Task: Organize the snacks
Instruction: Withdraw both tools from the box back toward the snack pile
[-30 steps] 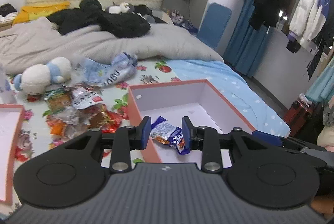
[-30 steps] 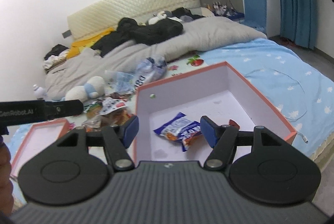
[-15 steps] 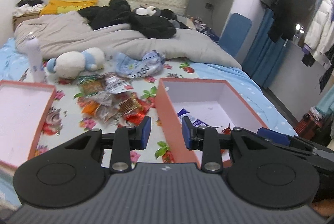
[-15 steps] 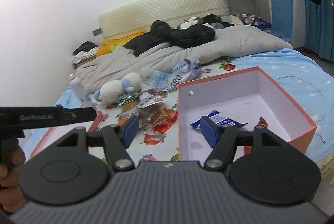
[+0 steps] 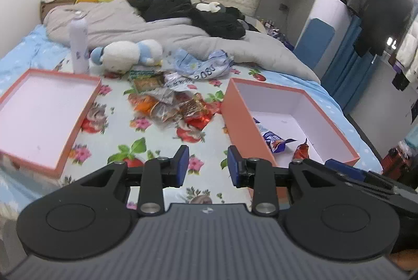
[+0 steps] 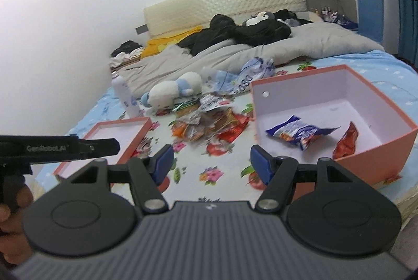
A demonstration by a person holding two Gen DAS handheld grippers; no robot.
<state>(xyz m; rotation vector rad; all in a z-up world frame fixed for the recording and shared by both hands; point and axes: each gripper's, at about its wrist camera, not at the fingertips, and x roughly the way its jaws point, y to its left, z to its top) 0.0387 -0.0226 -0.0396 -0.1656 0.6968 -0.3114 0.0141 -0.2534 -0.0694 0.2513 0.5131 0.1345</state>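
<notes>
A heap of snack packets [image 5: 172, 102] [image 6: 209, 123] lies on the floral sheet between a shallow orange lid [image 5: 15, 131] [image 6: 135, 135] on the left and a deep orange box [image 5: 240, 120] [image 6: 371, 160] on the right. Inside the box lie a blue packet [image 5: 274, 141] [image 6: 300, 132] and a red packet [image 5: 300, 149] [image 6: 344, 141]. My left gripper [image 5: 205, 165] is open and empty over the sheet, short of the heap. My right gripper [image 6: 211, 160] is open wider, also empty, just left of the box's near corner.
A white-and-blue plush toy [image 5: 128, 54], a white bottle [image 5: 78, 45] and a crumpled blue-white bag [image 5: 203, 66] lie behind the heap. Grey duvet and dark clothes [image 5: 193, 11] cover the far bed. A hand [image 6: 13, 227] holds the left gripper's handle.
Both grippers have swung left, away from above the box toward the sheet and the snack heap. The lid has come fully into view. Neither jaw opening has changed.
</notes>
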